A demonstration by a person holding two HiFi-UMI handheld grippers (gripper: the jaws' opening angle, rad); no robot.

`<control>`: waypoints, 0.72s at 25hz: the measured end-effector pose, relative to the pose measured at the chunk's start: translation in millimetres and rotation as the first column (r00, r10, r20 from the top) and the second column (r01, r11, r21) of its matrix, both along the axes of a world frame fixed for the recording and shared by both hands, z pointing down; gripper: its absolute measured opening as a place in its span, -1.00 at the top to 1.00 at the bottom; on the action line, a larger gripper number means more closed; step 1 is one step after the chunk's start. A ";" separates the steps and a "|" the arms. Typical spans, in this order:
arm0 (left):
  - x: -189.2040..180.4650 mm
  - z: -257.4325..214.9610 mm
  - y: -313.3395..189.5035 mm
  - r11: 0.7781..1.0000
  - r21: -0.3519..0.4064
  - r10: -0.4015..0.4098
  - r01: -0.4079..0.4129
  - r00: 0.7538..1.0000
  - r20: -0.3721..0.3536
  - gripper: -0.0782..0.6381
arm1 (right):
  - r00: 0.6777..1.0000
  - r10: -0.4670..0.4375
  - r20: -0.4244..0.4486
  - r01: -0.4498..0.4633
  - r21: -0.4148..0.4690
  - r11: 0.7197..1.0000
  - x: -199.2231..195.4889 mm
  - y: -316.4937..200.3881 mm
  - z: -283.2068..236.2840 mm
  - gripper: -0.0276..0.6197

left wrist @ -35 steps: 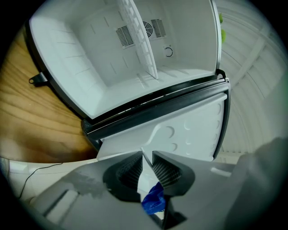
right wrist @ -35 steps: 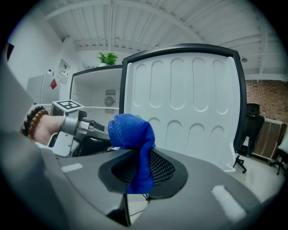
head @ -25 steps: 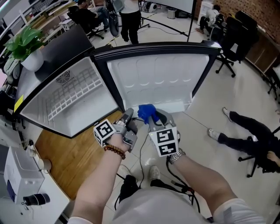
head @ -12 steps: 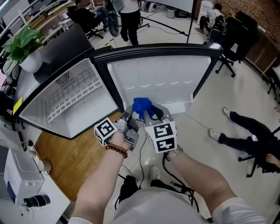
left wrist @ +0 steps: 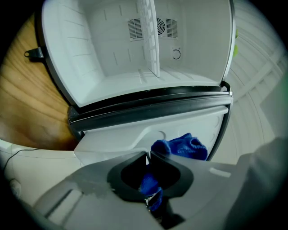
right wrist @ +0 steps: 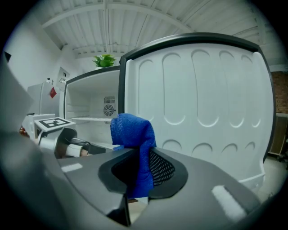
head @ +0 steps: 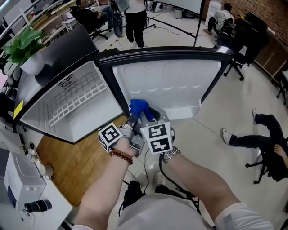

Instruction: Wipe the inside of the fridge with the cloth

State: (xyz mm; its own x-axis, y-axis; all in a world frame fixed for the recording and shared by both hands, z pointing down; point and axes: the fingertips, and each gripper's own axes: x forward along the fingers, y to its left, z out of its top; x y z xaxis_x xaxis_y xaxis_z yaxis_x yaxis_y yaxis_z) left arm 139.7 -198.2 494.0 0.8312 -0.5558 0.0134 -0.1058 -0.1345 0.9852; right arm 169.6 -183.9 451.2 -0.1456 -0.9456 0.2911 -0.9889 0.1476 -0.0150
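Fingers (right wrist: pixel 167 170) of left gripper (left wrist: pixel 148 155), right gripper (right wrist: pixel 143 152) both clamp bunched fuzzy blue cloth (right wrist: pixel 130 128).

Pale grey floor (head: pixel 234 103); wooden board (head: pixel 67 161) laid at L. Brick wall (head: pixel 265 11) top R, black office chairs (head: pixel 245 40) in front of it. Potted plant (head: pixel 24 45) top L. Person standing (head: pixel 135 18) at back. Another person's legs (head: pixel 247 140) stretched out on floor at R. White bench (head: pixel 51 191) bottom L. Ceiling (right wrist: pixel 112 22) white, ribbed.
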 end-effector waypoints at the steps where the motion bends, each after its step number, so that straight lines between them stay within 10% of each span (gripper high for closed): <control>1: -0.5 0.5 -0.8 1.000 0.000 -0.002 0.002 1.000 0.005 0.69 | 1.000 0.003 -0.010 -0.003 -0.001 1.000 1.2 -0.2 0.7 0.74; 18: -0.2 -4.1 -1.2 1.000 0.007 -0.013 0.013 1.000 0.000 0.70 | 0.992 0.121 -0.036 -0.122 -0.019 0.992 61.1 21.7 5.4 0.74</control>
State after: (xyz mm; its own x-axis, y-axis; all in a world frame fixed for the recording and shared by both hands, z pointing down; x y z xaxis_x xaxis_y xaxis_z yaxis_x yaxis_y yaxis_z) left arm 139.5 -199.4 489.8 0.8238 -0.5668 0.0092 -0.1076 -0.1403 0.9842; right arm 230.7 -162.2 456.6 -0.0195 -0.9493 0.3138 -0.9995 0.0266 0.0182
